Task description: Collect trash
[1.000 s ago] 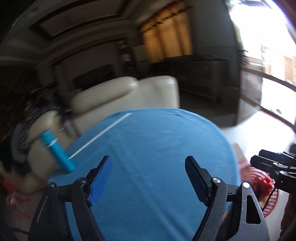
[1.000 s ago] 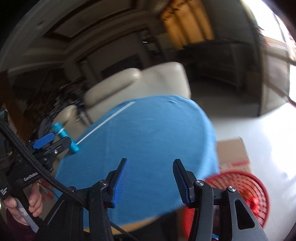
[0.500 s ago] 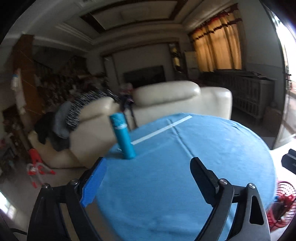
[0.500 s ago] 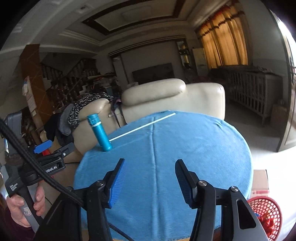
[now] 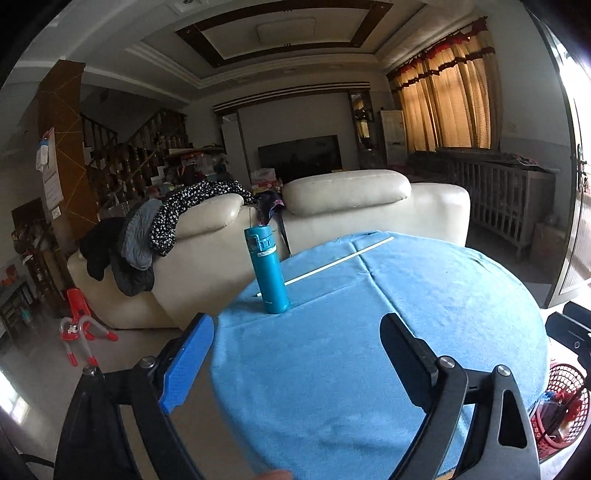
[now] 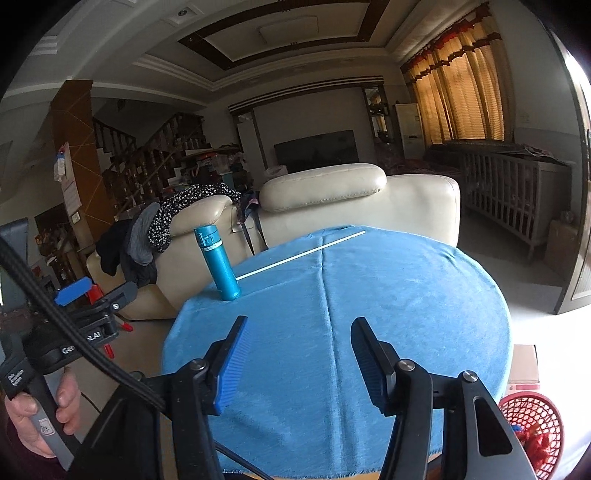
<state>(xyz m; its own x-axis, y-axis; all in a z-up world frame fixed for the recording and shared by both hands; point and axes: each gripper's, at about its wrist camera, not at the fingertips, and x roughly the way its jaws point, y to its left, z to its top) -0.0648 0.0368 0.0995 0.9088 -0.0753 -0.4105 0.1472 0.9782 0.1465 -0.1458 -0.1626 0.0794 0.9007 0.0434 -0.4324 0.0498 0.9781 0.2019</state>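
Both jaws stood wide apart and held nothing: the left hand-held gripper [image 5: 295,354] and the right hand-held gripper [image 6: 299,354] hovered over the near part of the blue-clothed table [image 6: 406,295]. A teal bottle [image 5: 269,273] stood upright near the table's far left edge, beside a white stick [image 5: 332,262]. The red basket [image 6: 535,428] with trash sat on the floor at right.

Living room with a cream leather sofa [image 5: 369,210] at 12 o'clock, clothes [image 5: 162,229] draped over its back. Dark television [image 5: 299,157] behind it, wooden staircase [image 5: 129,155] at 10 o'clock, backlit golden curtains [image 5: 447,107] at 2 o'clock, recessed ceiling [image 5: 284,33] overhead.
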